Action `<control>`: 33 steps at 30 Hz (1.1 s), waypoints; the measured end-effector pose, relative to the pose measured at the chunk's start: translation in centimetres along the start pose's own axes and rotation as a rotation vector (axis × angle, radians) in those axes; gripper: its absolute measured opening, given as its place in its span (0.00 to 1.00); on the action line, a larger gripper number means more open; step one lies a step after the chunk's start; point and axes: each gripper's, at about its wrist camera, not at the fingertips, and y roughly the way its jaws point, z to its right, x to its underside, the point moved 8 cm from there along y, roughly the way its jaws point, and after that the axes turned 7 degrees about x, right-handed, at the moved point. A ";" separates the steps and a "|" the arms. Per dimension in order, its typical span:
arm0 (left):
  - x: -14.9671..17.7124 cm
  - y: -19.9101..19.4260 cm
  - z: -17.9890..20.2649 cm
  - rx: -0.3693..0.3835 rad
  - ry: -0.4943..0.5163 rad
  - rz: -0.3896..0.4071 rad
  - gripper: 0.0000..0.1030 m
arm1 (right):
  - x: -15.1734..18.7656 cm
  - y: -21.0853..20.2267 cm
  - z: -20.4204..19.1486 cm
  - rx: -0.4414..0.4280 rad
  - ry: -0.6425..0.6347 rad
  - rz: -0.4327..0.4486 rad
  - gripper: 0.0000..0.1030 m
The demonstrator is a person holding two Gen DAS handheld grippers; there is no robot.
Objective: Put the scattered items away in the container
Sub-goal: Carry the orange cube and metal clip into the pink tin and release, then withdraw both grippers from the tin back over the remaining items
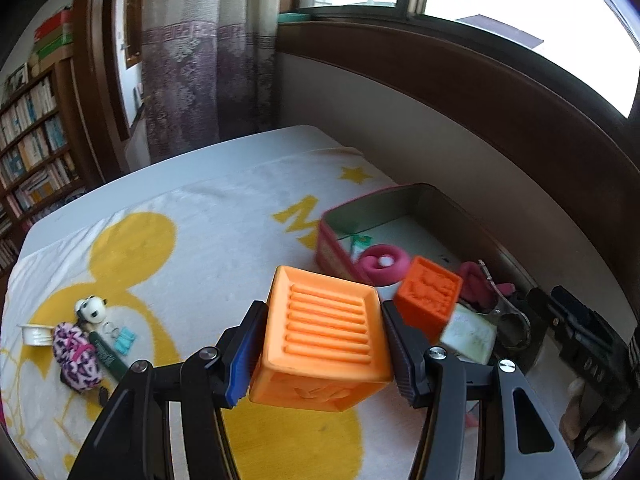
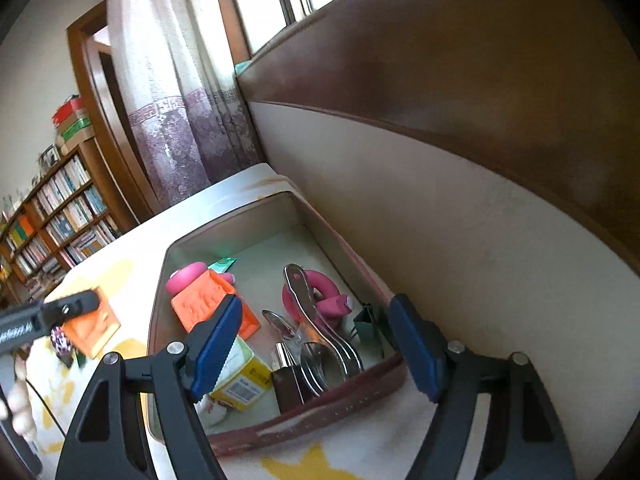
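My left gripper is shut on a light orange ribbed cube block and holds it above the blanket, just left of the pink tin. Inside the tin lie a darker orange block, a pink ring, metal clips, a yellow-white box and a green binder clip. My right gripper hangs open over the tin's near rim, its pads touching nothing. The held block also shows at the left of the right wrist view.
On the yellow-and-white blanket, far left, lie a panda toy, a pink spotted pouch, a small white cup, a green tube and teal clips. A wall runs right behind the tin.
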 end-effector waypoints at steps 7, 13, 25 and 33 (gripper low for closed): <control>-1.4 1.7 3.9 0.026 0.056 -0.005 0.56 | 0.0 -1.1 0.4 -0.025 -0.018 0.035 0.77; -3.3 3.6 6.6 0.046 0.086 -0.003 0.56 | 0.3 -1.3 1.3 -0.038 0.000 0.028 0.77; -8.3 4.7 10.5 0.053 0.167 0.138 0.92 | 0.6 -0.5 1.1 -0.054 0.003 0.006 0.77; -7.4 5.2 8.0 0.054 0.089 0.079 0.92 | 0.8 -0.7 0.7 -0.050 -0.009 0.014 0.78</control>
